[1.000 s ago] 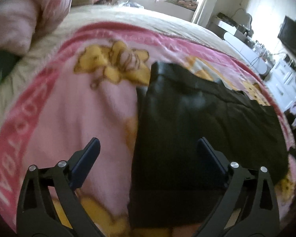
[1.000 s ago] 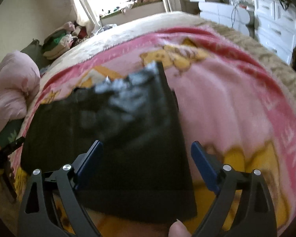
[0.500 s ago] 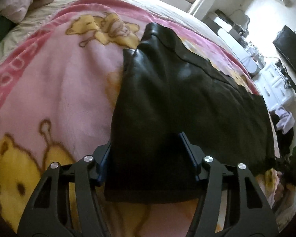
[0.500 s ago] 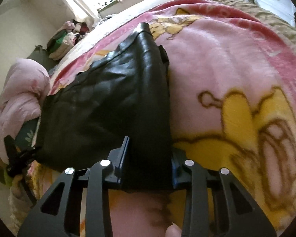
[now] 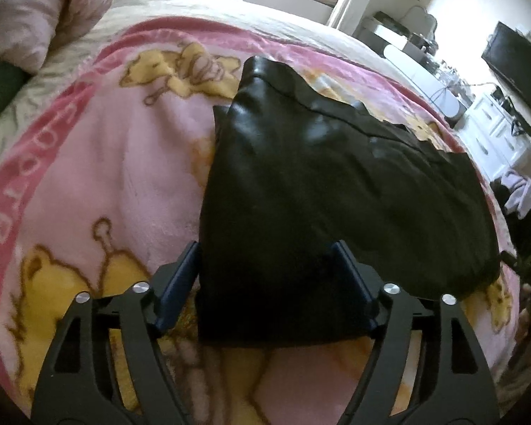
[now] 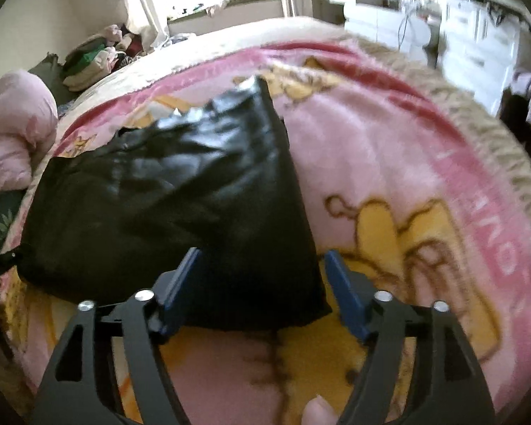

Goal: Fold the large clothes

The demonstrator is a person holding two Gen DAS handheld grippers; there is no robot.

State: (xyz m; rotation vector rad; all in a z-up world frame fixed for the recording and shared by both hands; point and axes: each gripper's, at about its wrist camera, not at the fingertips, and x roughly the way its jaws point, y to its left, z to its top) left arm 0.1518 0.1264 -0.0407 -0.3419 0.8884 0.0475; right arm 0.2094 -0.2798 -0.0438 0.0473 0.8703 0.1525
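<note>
A black shiny leather-like garment (image 5: 336, 191) lies folded on a pink cartoon blanket (image 5: 88, 177) on a bed. In the left wrist view my left gripper (image 5: 269, 276) has its jaws parted around the garment's near left corner, and the cloth lies between the blue pads. The garment also shows in the right wrist view (image 6: 166, 191). My right gripper (image 6: 262, 279) has its jaws parted around the near right corner, with a gap beside the right pad (image 6: 343, 290).
A pink duvet (image 5: 35, 17) lies at the bed's left. White drawers (image 6: 478, 42) and a wall TV (image 5: 513, 63) stand to the right. A pile of clothes (image 6: 95, 56) sits near the window. A fingertip (image 6: 318, 411) shows at the bottom.
Both grippers closed onto the garment's near corners half a second ago. Now both have opened wider and pulled back slightly. The garment lies lower on the blanket.
</note>
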